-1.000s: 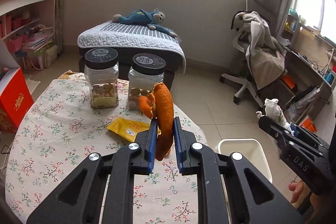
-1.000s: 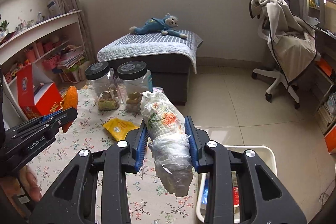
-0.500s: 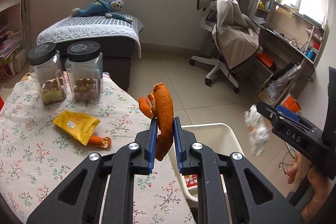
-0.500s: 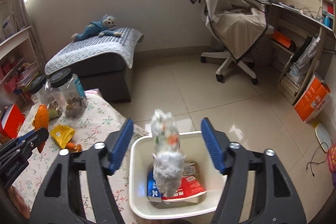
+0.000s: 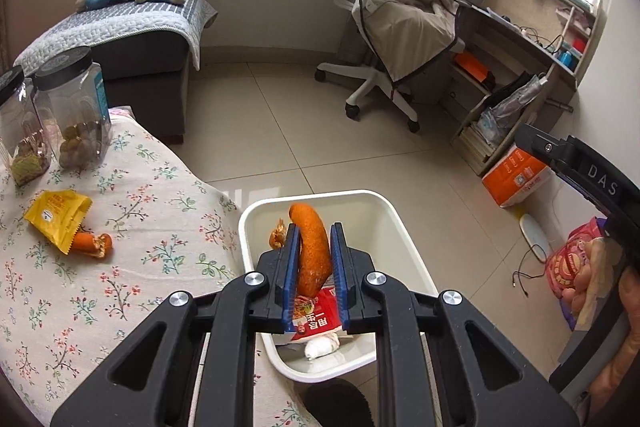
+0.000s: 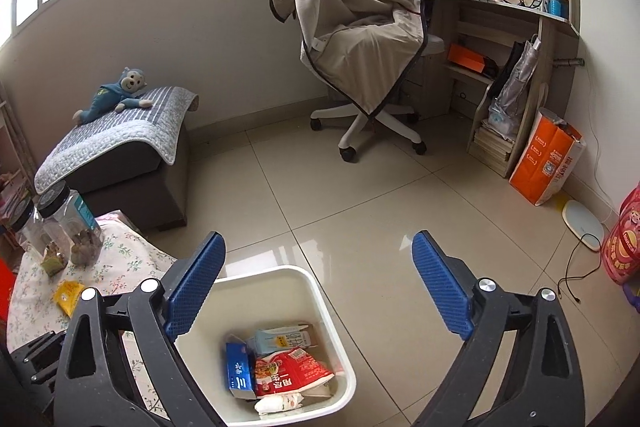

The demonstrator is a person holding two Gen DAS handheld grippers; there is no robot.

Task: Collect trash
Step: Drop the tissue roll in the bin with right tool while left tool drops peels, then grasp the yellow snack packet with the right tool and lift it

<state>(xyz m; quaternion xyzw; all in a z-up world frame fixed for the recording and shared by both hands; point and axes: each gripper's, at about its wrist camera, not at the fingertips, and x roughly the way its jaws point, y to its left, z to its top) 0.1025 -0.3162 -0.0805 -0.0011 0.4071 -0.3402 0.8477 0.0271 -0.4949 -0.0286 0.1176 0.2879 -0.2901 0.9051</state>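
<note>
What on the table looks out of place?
A yellow wrapper lies crumpled on the floral tablecloth with an orange peel scrap at its edge: trash not yet collected. The jars stand upright.

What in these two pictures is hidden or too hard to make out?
- Left wrist view: the orange peel's lower end, behind the left gripper's fingers.
- Left wrist view: the white bin's near contents, behind the same gripper.
- Right wrist view: small print on the red packet, too small.
</note>
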